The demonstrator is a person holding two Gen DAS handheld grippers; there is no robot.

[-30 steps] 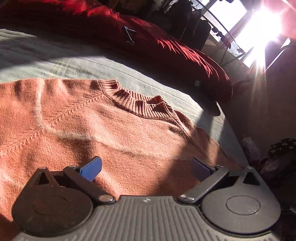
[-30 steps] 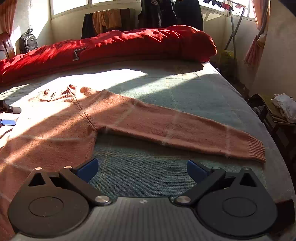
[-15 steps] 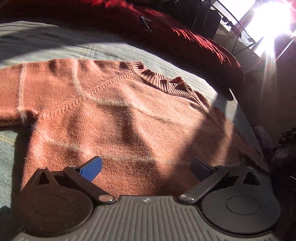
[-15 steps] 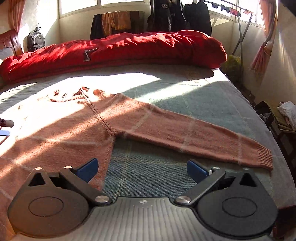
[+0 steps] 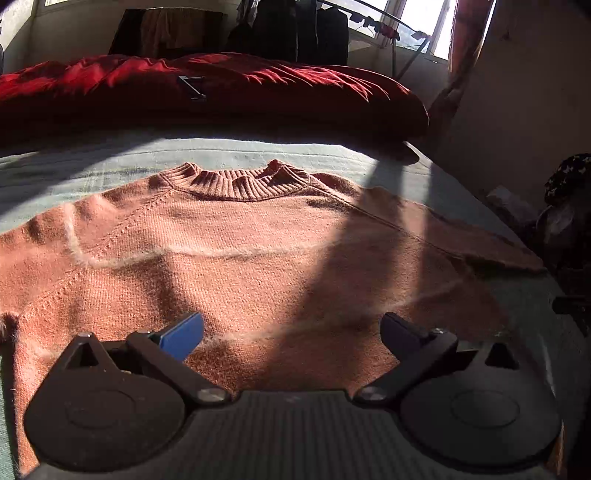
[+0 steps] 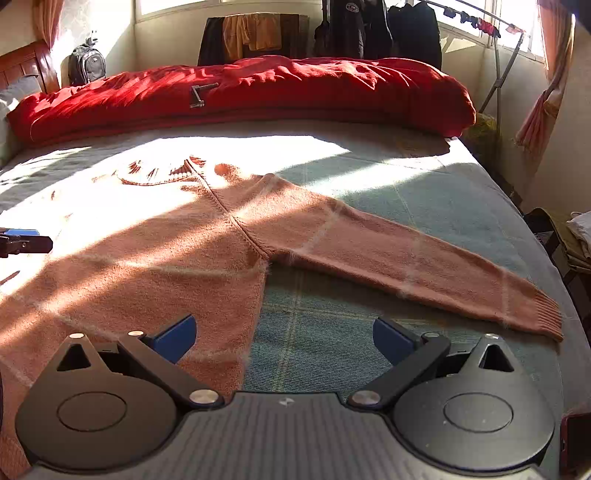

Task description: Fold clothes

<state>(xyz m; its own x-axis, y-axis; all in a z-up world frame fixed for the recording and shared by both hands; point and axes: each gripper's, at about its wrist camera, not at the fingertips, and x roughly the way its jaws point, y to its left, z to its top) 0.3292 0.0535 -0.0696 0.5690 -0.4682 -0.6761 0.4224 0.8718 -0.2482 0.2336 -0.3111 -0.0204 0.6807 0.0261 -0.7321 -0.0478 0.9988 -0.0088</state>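
Observation:
A salmon-orange knit sweater (image 5: 258,266) lies flat on the bed, ribbed collar (image 5: 240,182) towards the far side. In the right wrist view the sweater's body (image 6: 155,258) fills the left and its right sleeve (image 6: 424,266) stretches out to the right, cuff (image 6: 546,314) near the bed edge. My left gripper (image 5: 291,332) is open and empty, low over the sweater's chest. My right gripper (image 6: 284,336) is open and empty, over the sweater's side seam below the armpit. The left gripper's tip also shows at the left edge of the right wrist view (image 6: 22,240).
The bed has a pale green sheet (image 6: 424,192). A red duvet (image 6: 258,92) is rolled along the far side. Clothes hang on a rack (image 6: 369,29) by the window. A backpack (image 6: 86,66) sits at the far left. Clutter (image 6: 576,236) lies off the bed's right edge.
The left gripper has swung from the sweater's right shoulder to face the collar squarely. The right gripper has shifted a little closer over the side seam. Both stay open.

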